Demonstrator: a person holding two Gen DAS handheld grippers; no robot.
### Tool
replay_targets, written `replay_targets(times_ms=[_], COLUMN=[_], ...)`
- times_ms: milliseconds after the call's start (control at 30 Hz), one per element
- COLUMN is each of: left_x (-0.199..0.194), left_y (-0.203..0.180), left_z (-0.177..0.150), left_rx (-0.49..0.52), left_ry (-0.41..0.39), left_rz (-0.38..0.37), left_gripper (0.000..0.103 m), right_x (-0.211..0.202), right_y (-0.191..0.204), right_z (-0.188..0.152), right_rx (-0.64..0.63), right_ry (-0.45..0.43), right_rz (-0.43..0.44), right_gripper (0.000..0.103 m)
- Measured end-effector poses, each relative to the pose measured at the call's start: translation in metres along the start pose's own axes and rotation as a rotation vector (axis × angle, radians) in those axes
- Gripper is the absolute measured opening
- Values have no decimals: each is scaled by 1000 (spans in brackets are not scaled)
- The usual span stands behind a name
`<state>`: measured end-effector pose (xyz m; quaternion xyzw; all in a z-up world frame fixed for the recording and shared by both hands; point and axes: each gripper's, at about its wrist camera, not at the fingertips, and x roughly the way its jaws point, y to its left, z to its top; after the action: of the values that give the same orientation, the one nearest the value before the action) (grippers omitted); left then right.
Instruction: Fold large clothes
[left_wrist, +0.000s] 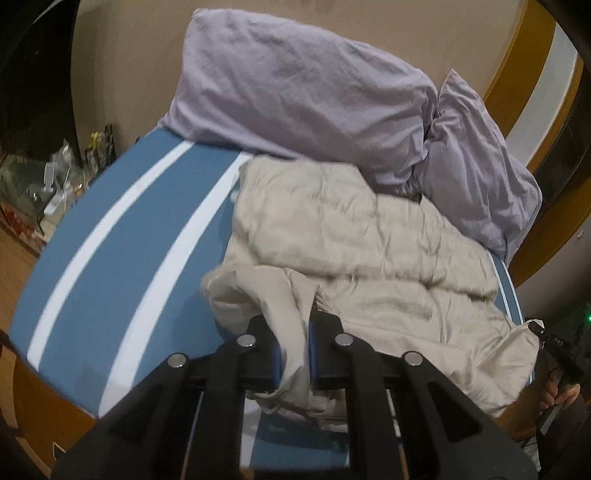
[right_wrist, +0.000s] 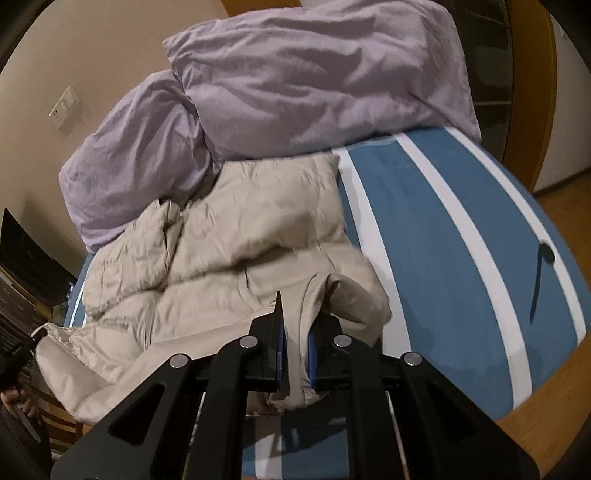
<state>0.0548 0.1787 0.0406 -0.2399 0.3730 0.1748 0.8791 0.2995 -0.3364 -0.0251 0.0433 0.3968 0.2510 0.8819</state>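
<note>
Corners of the beige garment (left_wrist: 354, 240) we pinch in left hand-held gripper (left_wrist: 294, 354) and right hand-held gripper (right_wrist: 296, 354), lifting its near edge off the bed (left_wrist: 122, 236) to fold toward the pillows (left_wrist: 295, 85).

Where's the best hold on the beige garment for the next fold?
Probably the near edge, approached from the near side of the bed, where both grippers already pinch it. The beige garment bunches into gathered folds there, thin enough to sit between the fingers of the left gripper and right gripper. Its far end lies tucked against the purple bedding.

Both wrist views close, facing headboard; share beige garment (left_wrist: 369, 251), pillows (right_wrist: 314, 74).
</note>
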Motion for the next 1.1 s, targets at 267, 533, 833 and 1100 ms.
replay_targets(times_ms=[267,533,833,1100], left_x=[18,54,91,151], left_y=[-15,-25,-27,-26], left_z=[64,117,167,194], left_rx=[19,25,16,-5], left_ry=[-45,-51,-43,27], left_rz=[15,36,63,113], left_gripper=[11,11,11,12], right_x=[12,44,90,151], right_y=[9,22,37,34], right_z=[54,107,161,187], right_rx=[-1,-13,-26,12], right_ry=[-51,-63,-39,43], right_rz=[-2,-8,-14,-48], right_gripper=[10,10,10,11])
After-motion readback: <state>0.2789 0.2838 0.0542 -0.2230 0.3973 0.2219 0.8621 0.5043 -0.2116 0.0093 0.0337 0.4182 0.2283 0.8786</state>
